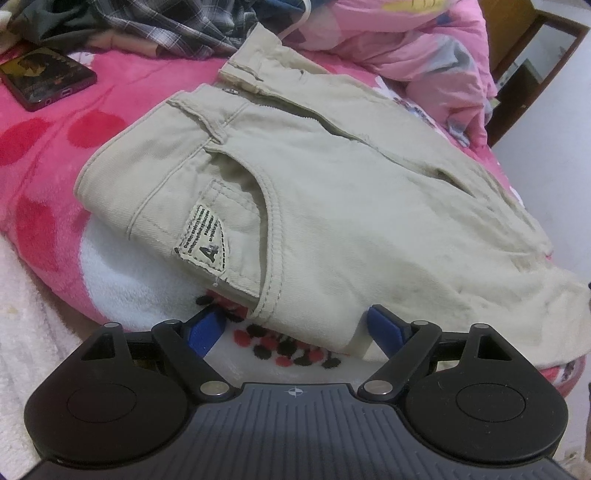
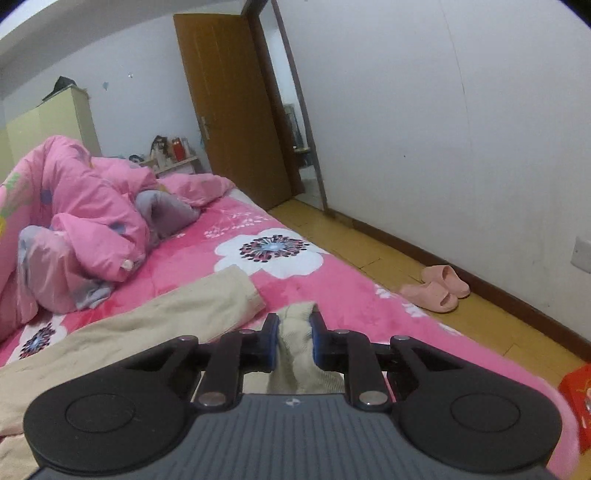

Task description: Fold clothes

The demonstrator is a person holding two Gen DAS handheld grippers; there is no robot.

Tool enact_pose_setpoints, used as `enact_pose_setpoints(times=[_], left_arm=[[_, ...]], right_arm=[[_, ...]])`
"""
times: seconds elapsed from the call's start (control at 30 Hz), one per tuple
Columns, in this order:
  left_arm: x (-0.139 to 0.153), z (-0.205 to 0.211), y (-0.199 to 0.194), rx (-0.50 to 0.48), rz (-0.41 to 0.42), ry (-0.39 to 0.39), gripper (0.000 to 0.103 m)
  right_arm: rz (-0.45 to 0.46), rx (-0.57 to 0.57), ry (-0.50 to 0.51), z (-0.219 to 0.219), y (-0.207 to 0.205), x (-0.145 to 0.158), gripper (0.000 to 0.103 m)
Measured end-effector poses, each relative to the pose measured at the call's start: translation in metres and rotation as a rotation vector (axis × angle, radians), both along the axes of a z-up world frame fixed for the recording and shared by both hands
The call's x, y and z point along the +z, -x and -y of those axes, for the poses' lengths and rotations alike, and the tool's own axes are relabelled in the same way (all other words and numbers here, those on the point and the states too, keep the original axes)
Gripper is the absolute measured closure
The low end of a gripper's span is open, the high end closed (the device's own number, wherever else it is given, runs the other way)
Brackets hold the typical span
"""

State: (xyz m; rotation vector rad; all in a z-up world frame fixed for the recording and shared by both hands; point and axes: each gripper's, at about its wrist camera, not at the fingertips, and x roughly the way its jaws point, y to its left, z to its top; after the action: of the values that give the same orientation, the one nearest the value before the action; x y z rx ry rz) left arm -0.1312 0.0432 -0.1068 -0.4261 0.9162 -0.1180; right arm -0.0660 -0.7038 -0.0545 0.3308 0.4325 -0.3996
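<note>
Beige trousers (image 1: 314, 184) lie on the pink flowered bed sheet (image 1: 48, 155), waistband toward the far side, with a sewn label (image 1: 203, 240) by the pocket. My left gripper (image 1: 295, 328) stands open at the near edge of the trousers. The cloth's edge lies between its blue fingers (image 1: 384, 328), and they do not press on it. In the right wrist view one trouser leg (image 2: 166, 314) lies flat across the sheet (image 2: 332, 291). My right gripper (image 2: 293, 332) is shut on a bunched fold of the other leg's end (image 2: 295, 354), held slightly above the bed.
A phone (image 1: 44, 74) lies at the far left, with plaid clothes (image 1: 166, 26) and a crumpled pink quilt (image 1: 424, 48) behind the trousers. The bed's edge drops to a yellow floor (image 2: 480, 325) with pink slippers (image 2: 436, 288), a red box (image 2: 578, 398) and a brown door (image 2: 229, 103).
</note>
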Motion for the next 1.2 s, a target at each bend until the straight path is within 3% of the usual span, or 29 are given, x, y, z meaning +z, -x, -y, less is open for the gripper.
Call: enact_pose_setpoints(times=[0.1, 0.2, 0.37, 0.43, 0.57, 0.63, 0.73, 0.8, 0.87, 0.97, 1.03, 1.13, 1.2], left_arm=[[0.001, 0.001, 0.0, 0.002, -0.002, -0.006, 0.018], [0.001, 0.001, -0.001, 0.002, -0.005, -0.007, 0.018], [-0.001, 0.001, -0.003, -0.01, -0.006, -0.009, 0.016], [-0.002, 0.002, -0.003, -0.015, -0.006, -0.007, 0.015], [-0.003, 0.003, -0.004, -0.03, -0.002, -0.007, 0.013], [-0.003, 0.002, -0.004, -0.037, -0.001, -0.006, 0.013], [-0.003, 0.001, -0.003, -0.04, 0.002, 0.002, 0.013], [-0.003, 0.0, -0.001, -0.035, 0.01, 0.009, 0.013], [-0.003, 0.0, 0.001, -0.029, 0.018, 0.014, 0.014], [-0.002, -0.001, 0.003, -0.023, 0.025, 0.017, 0.015], [-0.002, -0.003, 0.004, -0.025, 0.026, 0.021, 0.016], [-0.003, -0.005, 0.003, -0.03, 0.026, 0.025, 0.016], [-0.003, -0.005, 0.002, -0.036, 0.027, 0.025, 0.016]], right_arm=[[-0.099, -0.089, 0.028, 0.009, -0.026, -0.027, 0.084], [-0.185, -0.17, -0.1, 0.037, -0.027, -0.053, 0.084], [0.109, -0.311, -0.339, 0.063, 0.059, -0.041, 0.059], [0.17, -0.32, -0.436, 0.063, 0.094, -0.038, 0.058], [0.164, -0.28, -0.736, 0.054, 0.137, -0.068, 0.057], [0.171, -0.258, -0.809, 0.046, 0.143, -0.086, 0.057], [0.149, -0.217, -0.736, 0.04, 0.125, -0.081, 0.062], [0.116, -0.198, -0.675, 0.035, 0.111, -0.076, 0.072], [0.071, -0.199, -0.598, 0.027, 0.097, -0.067, 0.09], [0.05, -0.214, -0.402, 0.0, 0.091, -0.039, 0.093], [0.024, -0.228, -0.168, -0.031, 0.098, -0.019, 0.093], [-0.124, -0.293, 0.118, -0.059, 0.092, -0.02, 0.086], [-0.202, -0.378, 0.112, -0.048, 0.092, -0.037, 0.078]])
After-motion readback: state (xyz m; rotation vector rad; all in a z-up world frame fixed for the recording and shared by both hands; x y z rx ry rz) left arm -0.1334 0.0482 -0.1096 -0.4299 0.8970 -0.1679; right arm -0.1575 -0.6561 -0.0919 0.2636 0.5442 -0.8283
